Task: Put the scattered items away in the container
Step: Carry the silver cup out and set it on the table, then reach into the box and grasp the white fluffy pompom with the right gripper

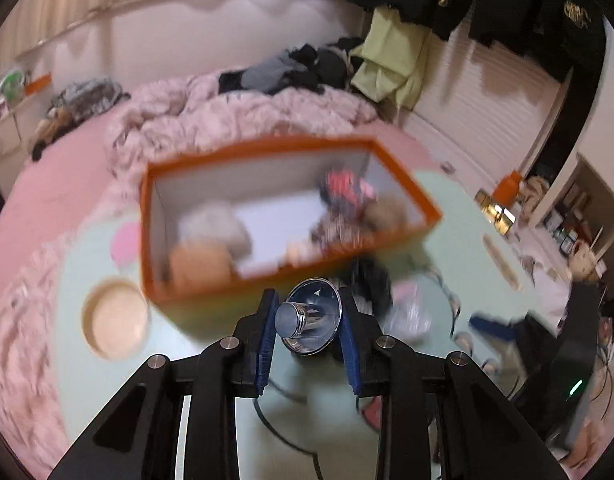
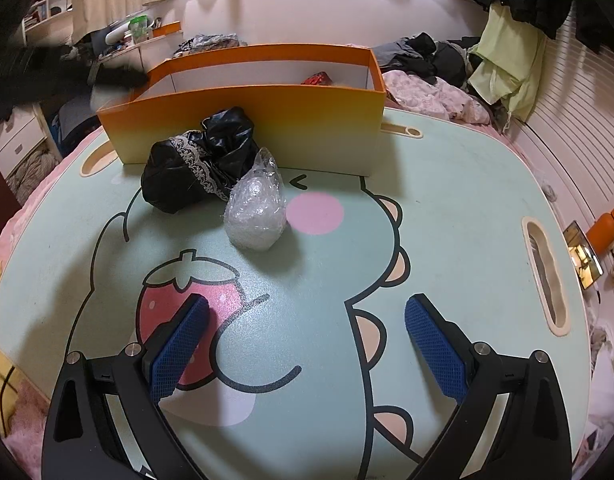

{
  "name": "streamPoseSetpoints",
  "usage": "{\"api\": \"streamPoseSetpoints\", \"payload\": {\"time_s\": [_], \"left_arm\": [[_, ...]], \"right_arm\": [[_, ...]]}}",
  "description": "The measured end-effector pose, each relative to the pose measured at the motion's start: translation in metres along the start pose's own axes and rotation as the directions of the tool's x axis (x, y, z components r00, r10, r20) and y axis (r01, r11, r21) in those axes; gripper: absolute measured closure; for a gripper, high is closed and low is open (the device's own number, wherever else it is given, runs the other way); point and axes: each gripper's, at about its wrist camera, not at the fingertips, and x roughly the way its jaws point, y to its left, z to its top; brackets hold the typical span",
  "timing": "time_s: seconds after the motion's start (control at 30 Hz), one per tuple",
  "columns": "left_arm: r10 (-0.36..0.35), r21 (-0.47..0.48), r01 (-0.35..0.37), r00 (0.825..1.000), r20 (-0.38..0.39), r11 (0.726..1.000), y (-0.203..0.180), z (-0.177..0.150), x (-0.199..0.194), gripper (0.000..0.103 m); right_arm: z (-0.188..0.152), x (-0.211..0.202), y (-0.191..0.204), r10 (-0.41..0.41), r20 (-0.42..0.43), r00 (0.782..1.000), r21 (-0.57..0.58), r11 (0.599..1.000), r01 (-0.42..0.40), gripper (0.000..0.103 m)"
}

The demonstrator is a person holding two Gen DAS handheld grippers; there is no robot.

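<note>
A mint-green lap table (image 2: 447, 208) printed with a cartoon dinosaur and a strawberry (image 2: 187, 300) spreads beneath the jaws. Beyond it, a rumpled pink quilt (image 2: 431, 96) covers a bed, with dark clothes (image 2: 427, 54) heaped farther back. A pale green garment (image 2: 507, 60) hangs at far right.

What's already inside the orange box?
The orange box holds a red item, a pale bundle, something tan and a striped thing, all blurred. Its near wall hides the floor's front edge.
</note>
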Motion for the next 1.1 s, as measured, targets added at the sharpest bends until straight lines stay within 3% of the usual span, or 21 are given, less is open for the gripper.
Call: {"api": "streamPoseSetpoints", "payload": {"time_s": [0.13, 0.27, 0.3, 0.33, 0.4, 0.5, 0.6, 0.77, 0.9, 1.0, 1.1], "left_arm": [[0.022, -0.005, -0.022, 1.0, -0.019, 1.0, -0.002, -0.019, 0.02, 0.075], [0.02, -0.033, -0.02, 1.0, 0.008, 0.999, 0.004, -0.023, 0.024, 0.075], [0.021, -0.043, -0.02, 1.0, 0.017, 0.999, 0.005, -0.024, 0.023, 0.069], [0.028, -0.049, -0.027, 0.999, 0.022, 0.998, 0.007, -0.026, 0.022, 0.054], [0.054, -0.052, -0.052, 0.998, 0.039, 0.997, 0.008, -0.029, 0.02, 0.037], [0.106, -0.034, -0.104, 0.993, 0.057, 0.994, 0.011, -0.037, 0.014, 0.033], [0.112, -0.015, -0.111, 0.993, 0.035, 0.994, 0.014, -0.051, 0.011, 0.026], [0.127, -0.018, -0.126, 0.991, 0.042, 0.992, 0.016, -0.073, 0.01, 0.021], [0.14, -0.001, -0.14, 0.989, 0.055, 0.99, 0.013, -0.073, 0.011, 0.02], [0.134, -0.005, -0.134, 0.988, 0.071, 0.991, 0.013, -0.074, 0.009, 0.021], [0.124, -0.02, -0.123, 0.986, 0.114, 0.992, 0.016, -0.075, 0.002, 0.021]], "right_arm": [[0.0, 0.0, 0.0, 0.0, 0.0, 1.0, 0.001, 1.0, 0.0, 0.004], [-0.001, 0.0, -0.001, 0.0, 0.001, 1.0, 0.001, 1.0, 0.0, 0.004], [-0.001, 0.0, -0.001, 0.0, 0.0, 1.0, 0.002, 1.0, 0.0, 0.004], [0.0, 0.0, -0.001, 0.0, 0.001, 1.0, 0.002, 1.0, 0.0, 0.004], [-0.001, 0.001, -0.002, 0.0, 0.001, 1.0, 0.001, 1.0, 0.0, 0.004], [0.0, 0.0, -0.002, 0.0, 0.001, 1.0, 0.001, 1.0, 0.0, 0.004], [-0.001, 0.001, -0.001, 0.0, 0.001, 1.0, 0.001, 1.0, 0.0, 0.004], [-0.001, 0.001, -0.001, 0.0, 0.001, 1.0, 0.002, 1.0, 0.0, 0.004], [0.0, -0.007, -0.01, 0.047, 0.009, 0.999, 0.043, 0.998, -0.047, 0.004], [0.016, -0.03, -0.008, 0.07, 0.089, 0.994, 0.027, 0.997, -0.073, 0.004], [0.052, -0.046, -0.006, 0.147, 0.138, 0.979, 0.032, 0.988, -0.153, 0.004]]}}
